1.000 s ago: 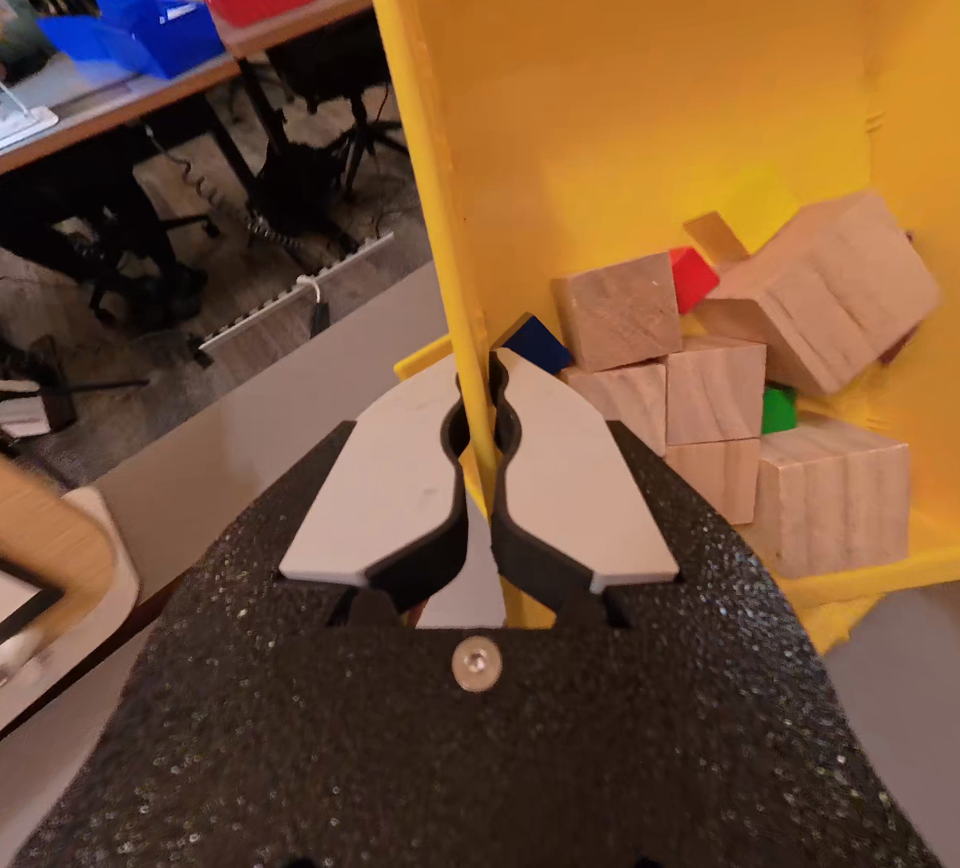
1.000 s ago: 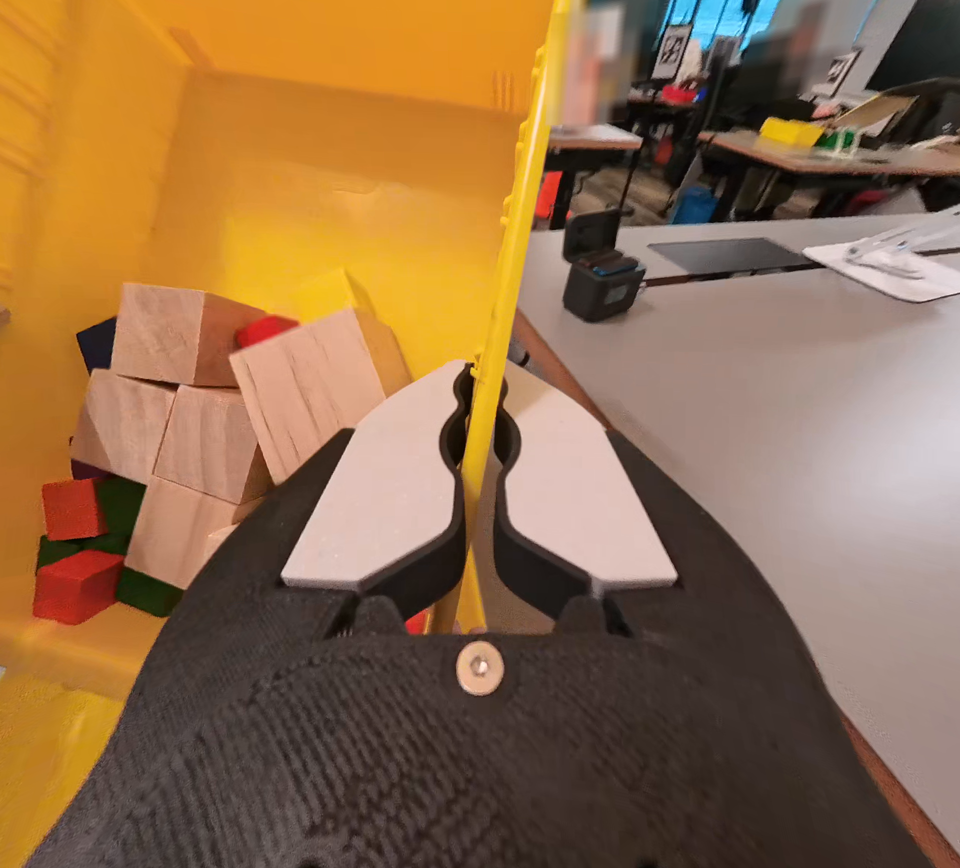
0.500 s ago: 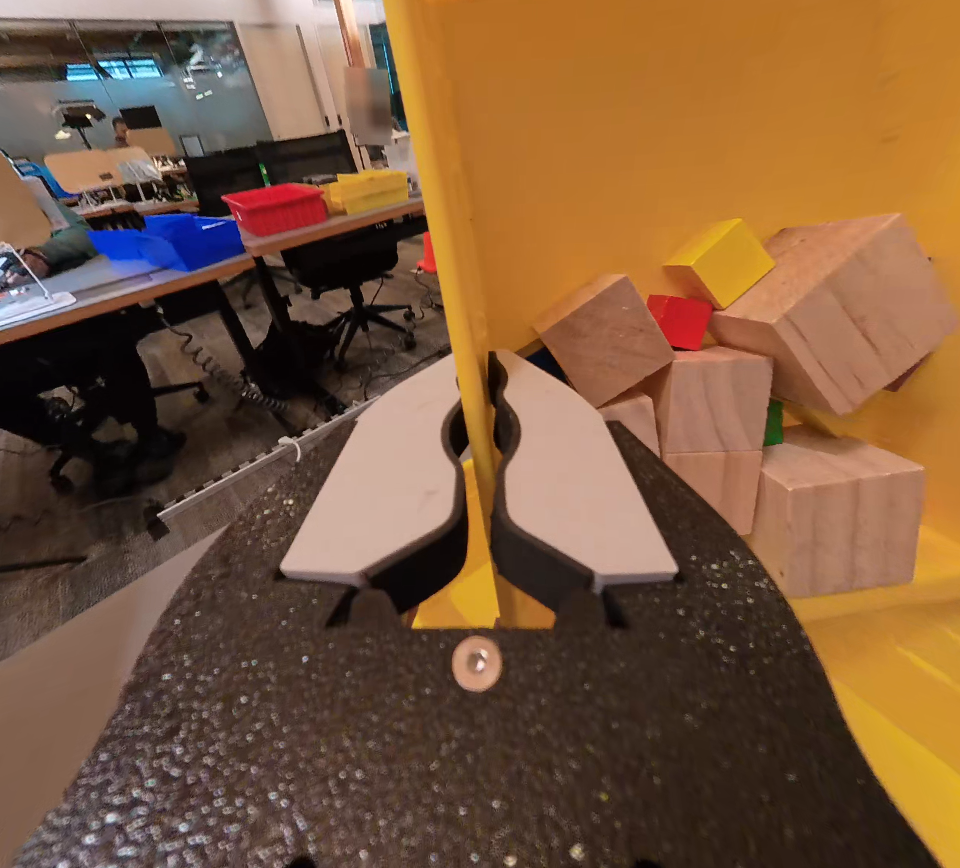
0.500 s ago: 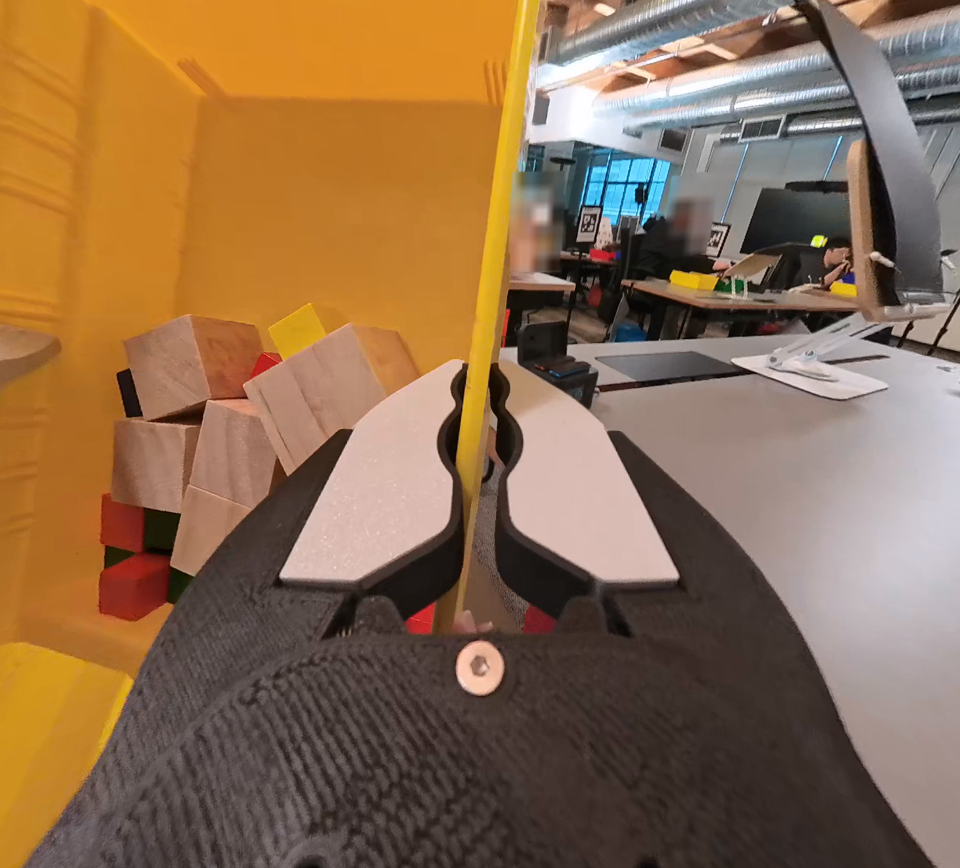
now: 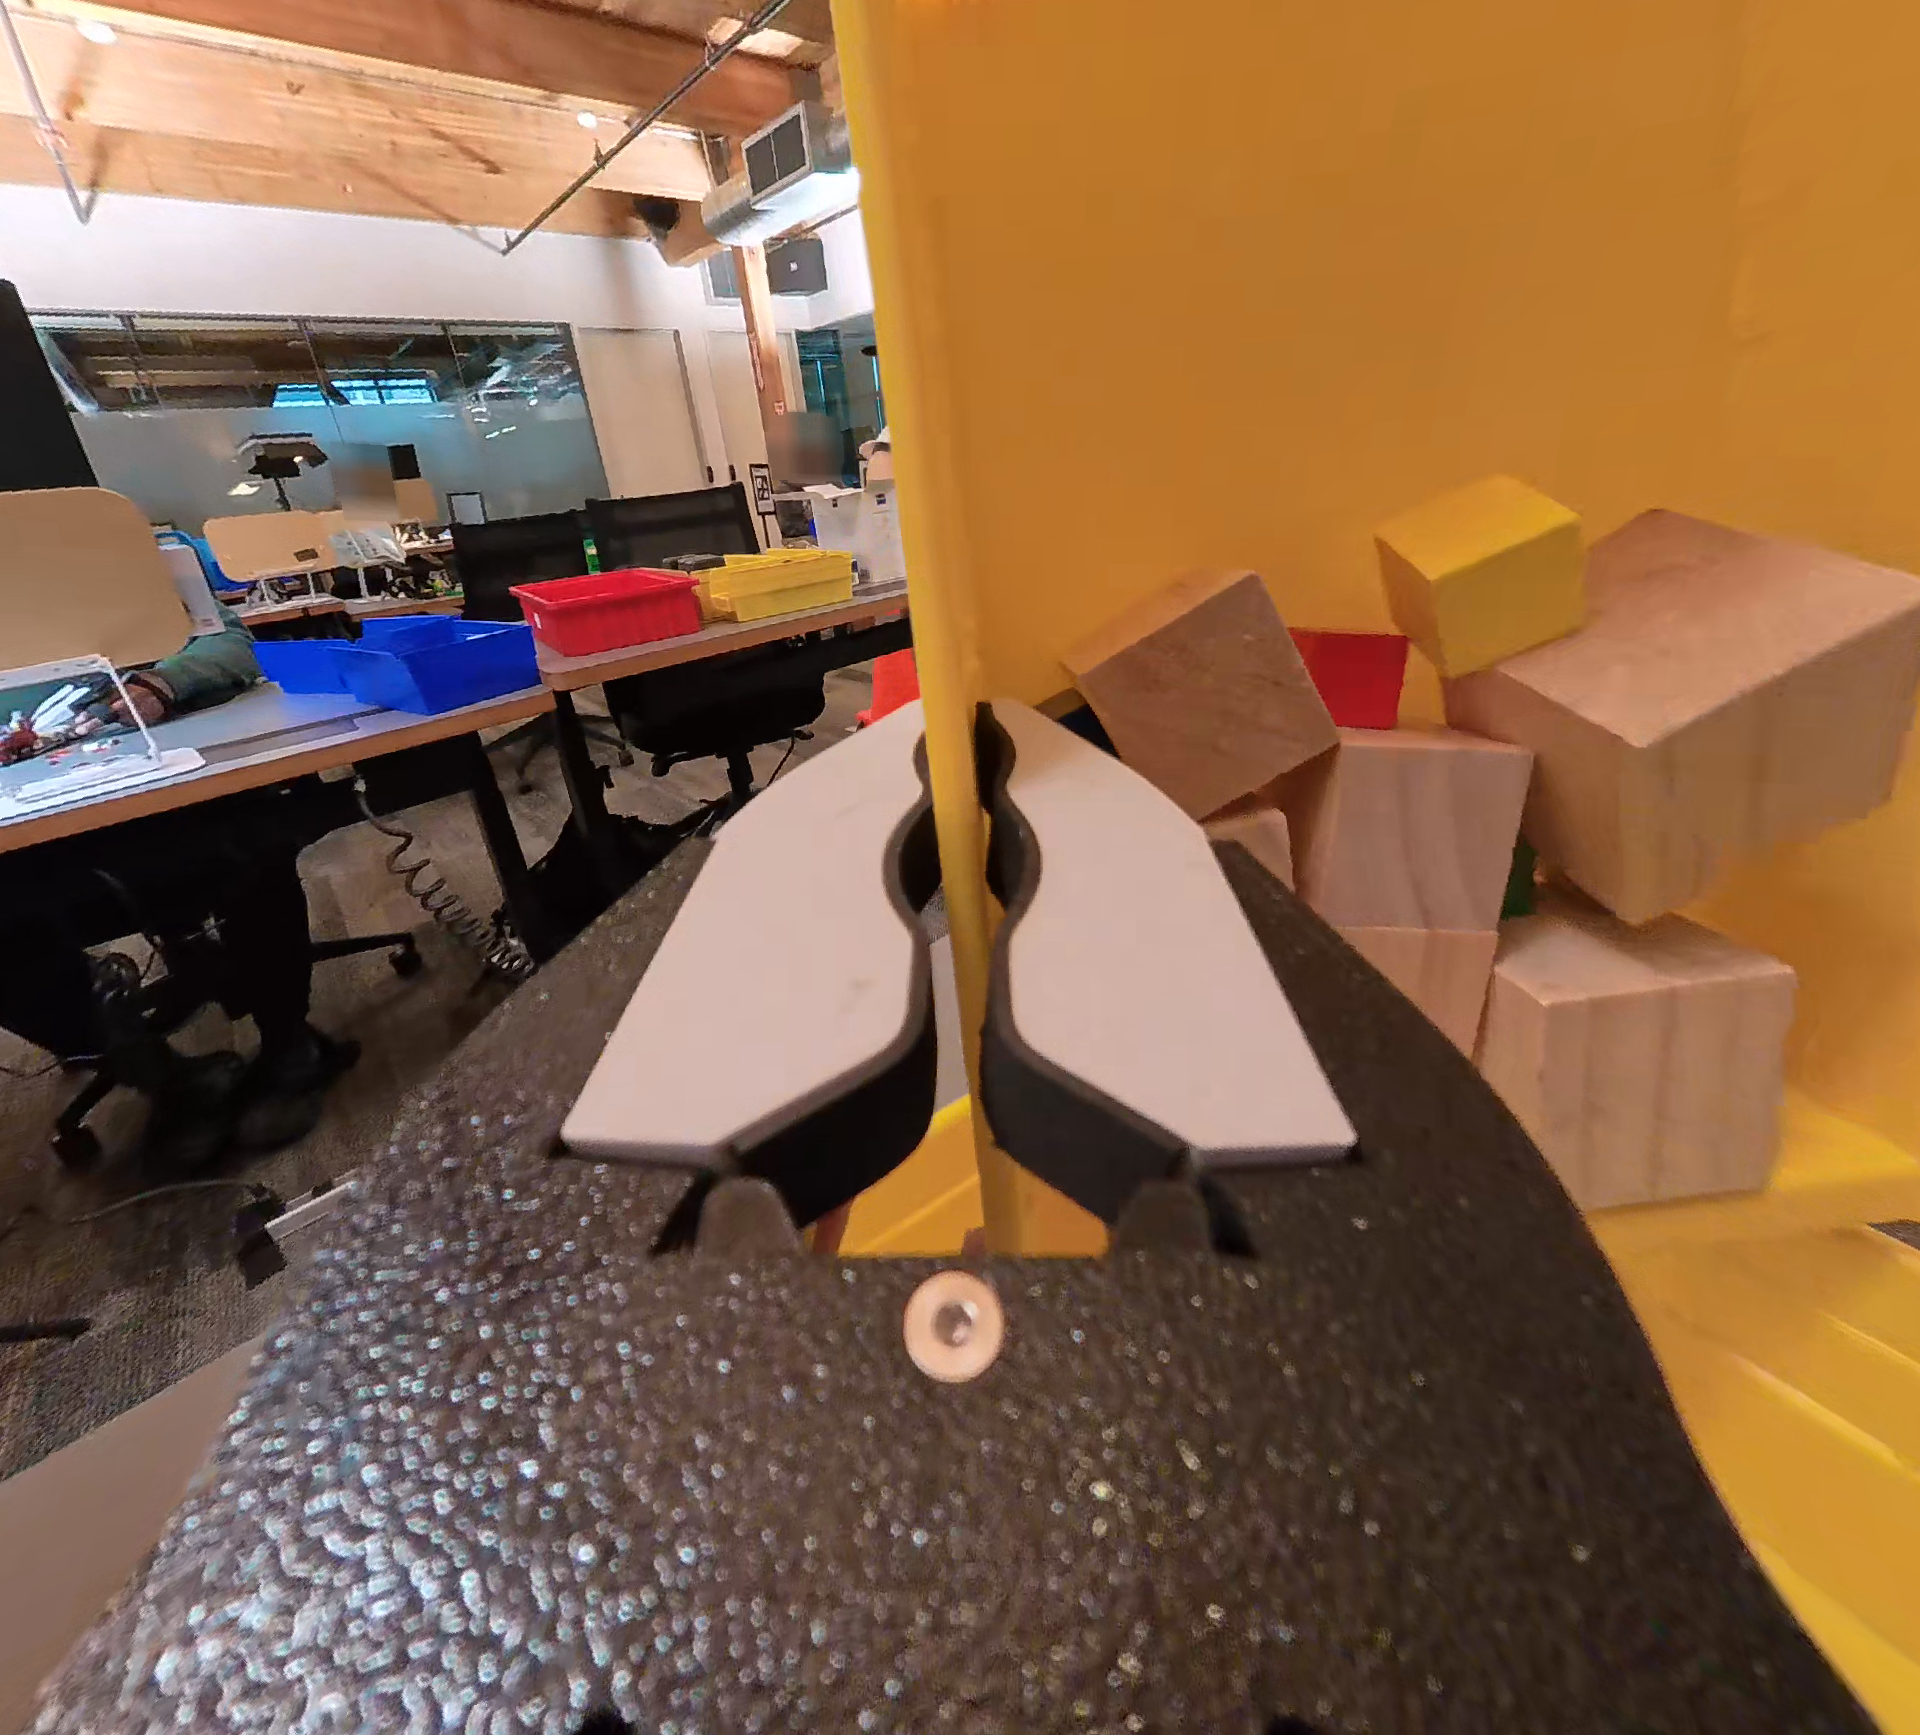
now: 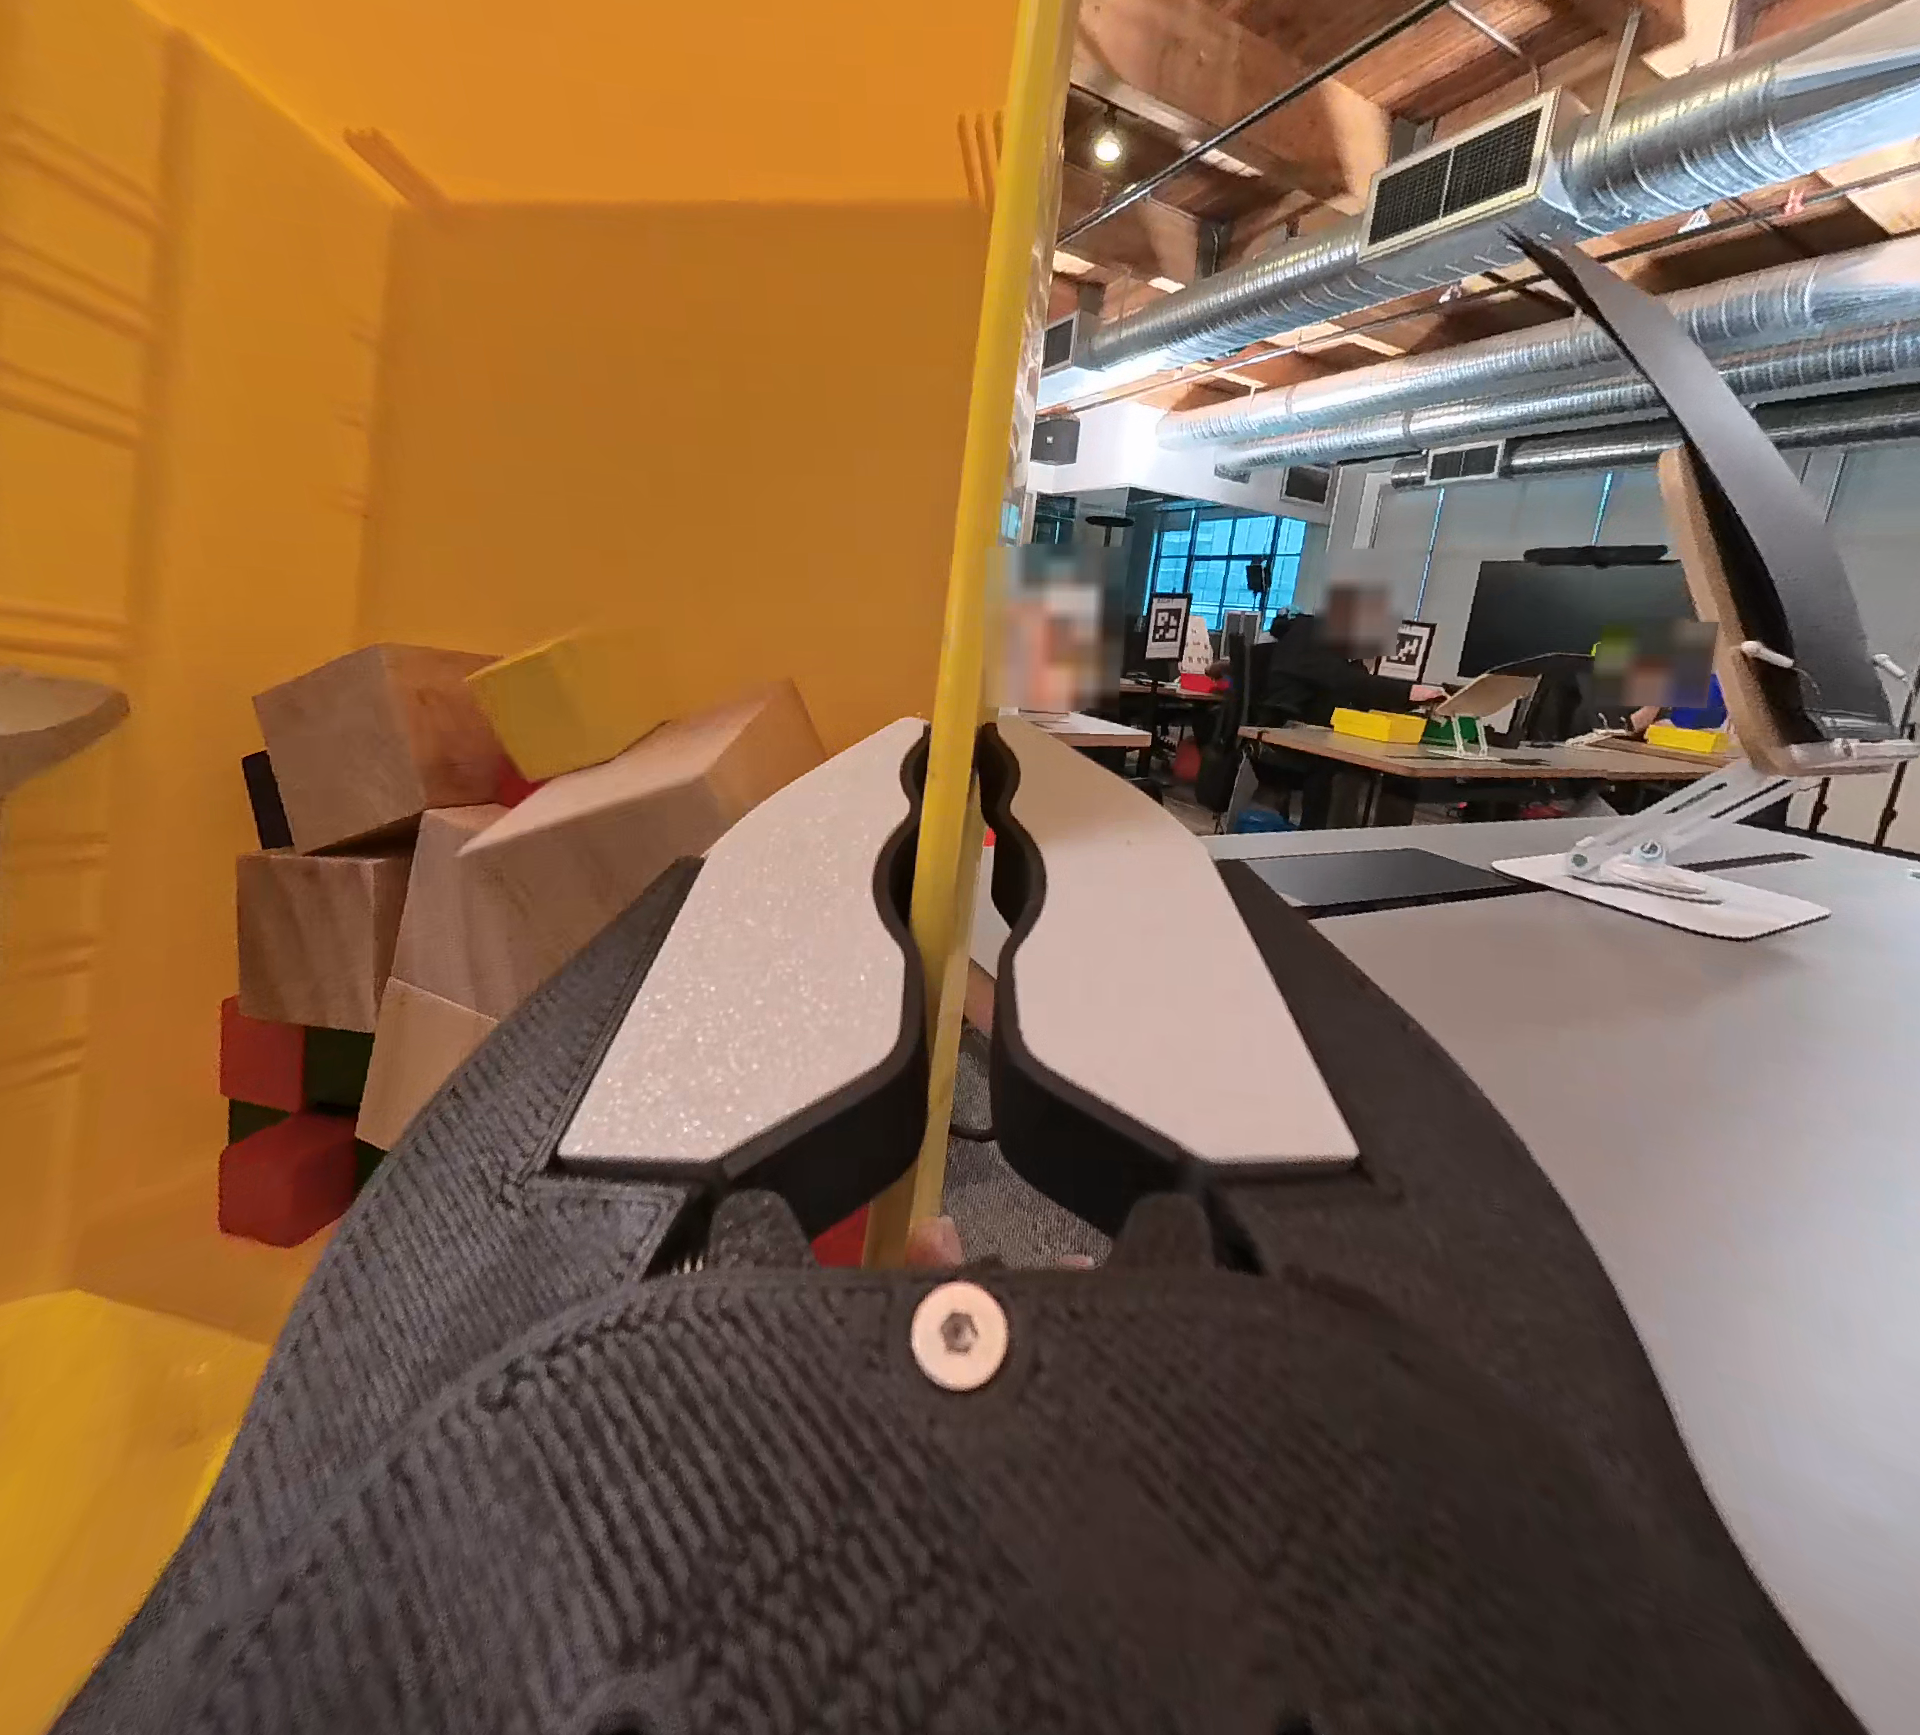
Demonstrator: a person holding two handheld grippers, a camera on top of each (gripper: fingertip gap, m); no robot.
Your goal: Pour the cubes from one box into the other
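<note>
A yellow plastic box (image 5: 1299, 283) is tipped steeply, its open side toward me. My left gripper (image 5: 956, 729) is shut on its left wall. My right gripper (image 6: 951, 740) is shut on its right wall (image 6: 997, 335). Inside, a heap of plain wooden cubes (image 5: 1413, 844) with a yellow cube (image 5: 1481, 573) on top and a red cube (image 5: 1351, 672) lies against the lower wall. The right wrist view shows the same heap (image 6: 343, 740), with the yellow cube (image 6: 561, 698) and red cubes (image 6: 270, 1176) at the bottom. A second yellow surface (image 5: 1766, 1373) lies below the heap.
A grey table (image 6: 1662, 1062) stretches to the right, with a white stand holding a board (image 6: 1745, 709) and a dark flat pad (image 6: 1382, 875). Desks with red (image 5: 608, 610), blue (image 5: 436, 662) and yellow bins stand behind on the left, with a seated person (image 5: 197, 667) and office chairs.
Both grippers have tilted the box further up, so the views now show the ceiling. The cubes have shifted: the yellow cube now sits on top of the heap.
</note>
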